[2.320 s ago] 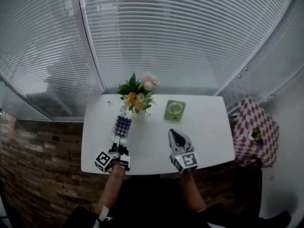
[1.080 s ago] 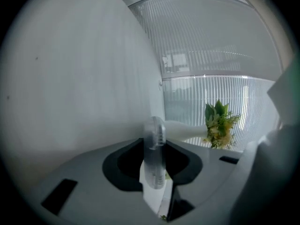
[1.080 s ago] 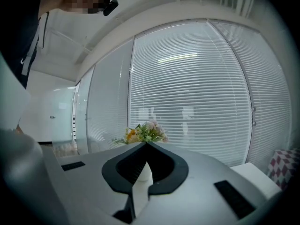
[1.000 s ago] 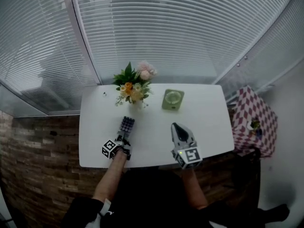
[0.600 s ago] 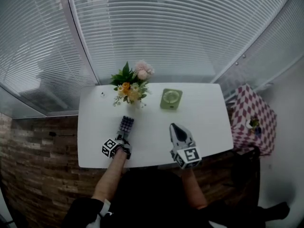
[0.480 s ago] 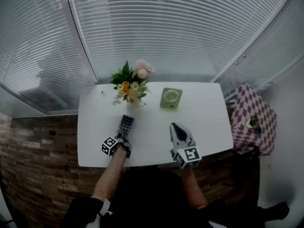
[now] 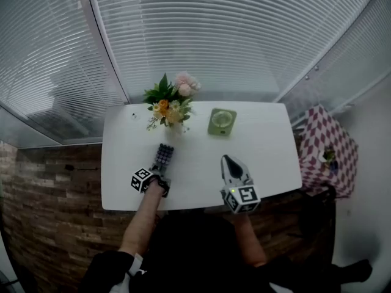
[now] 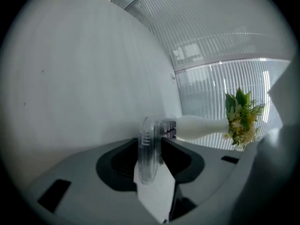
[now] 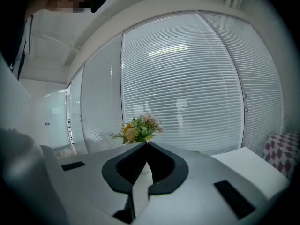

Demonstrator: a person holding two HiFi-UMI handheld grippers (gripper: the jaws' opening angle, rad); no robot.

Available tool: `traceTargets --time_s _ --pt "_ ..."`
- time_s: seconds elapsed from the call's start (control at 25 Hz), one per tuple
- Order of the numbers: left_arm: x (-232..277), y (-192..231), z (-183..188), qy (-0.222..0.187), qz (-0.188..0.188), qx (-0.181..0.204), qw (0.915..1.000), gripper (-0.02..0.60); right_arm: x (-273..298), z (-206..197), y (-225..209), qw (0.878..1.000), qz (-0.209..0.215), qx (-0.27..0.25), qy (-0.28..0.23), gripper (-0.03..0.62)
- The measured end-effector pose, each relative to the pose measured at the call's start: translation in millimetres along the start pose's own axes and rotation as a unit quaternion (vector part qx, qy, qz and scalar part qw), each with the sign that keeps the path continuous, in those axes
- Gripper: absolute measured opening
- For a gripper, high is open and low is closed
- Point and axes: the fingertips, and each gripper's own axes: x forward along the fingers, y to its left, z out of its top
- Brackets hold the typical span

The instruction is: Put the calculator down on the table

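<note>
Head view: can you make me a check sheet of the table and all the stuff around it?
Surface: white table, mostly bare.
Job's things: dark-keyed calculator with a clear case seems to lie flat on the table, its near end between the left gripper's jaws.
Clutter: white vase of orange and pink flowers; green square thing with a round middle; both apart from the calculator.
Grippers: left gripper jaws have just been opening, apparently off the calculator; right gripper shut, empty, over the table's near part.
Cables: nothing seen.
Surroundings: white slatted blinds, brick wall, red-and-white checked cloth.
</note>
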Motion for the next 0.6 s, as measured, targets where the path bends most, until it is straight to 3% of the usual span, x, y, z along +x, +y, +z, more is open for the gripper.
traceTargets --time_s 0.04,0.12,0.16,0.36,0.6 --pt "0 -3 -1 0.006 0.006 -0.001 1.0 0.143 0 1 0 1.0 -0.001 0.003 -0.003 0.006" --pt "0 -8 -2 0.019 0.008 0.005 0.9998 0.24 0 -1 0 1.0 -0.002 0.008 -0.005 0.006" --pt "-1 -9 -3 0.025 0.008 0.007 0.9996 0.252 1 -1 1 1.0 -0.001 0.01 -0.004 0.006" --pt "-10 -4 -5 0.022 0.011 -0.015 0.9996 0.262 2 -5 4 1.0 0.009 0.008 0.001 0.006" --pt "-30 7 -8 0.019 0.008 -0.01 0.9997 0.27 4 0 8 1.0 0.014 0.012 0.0 0.006"
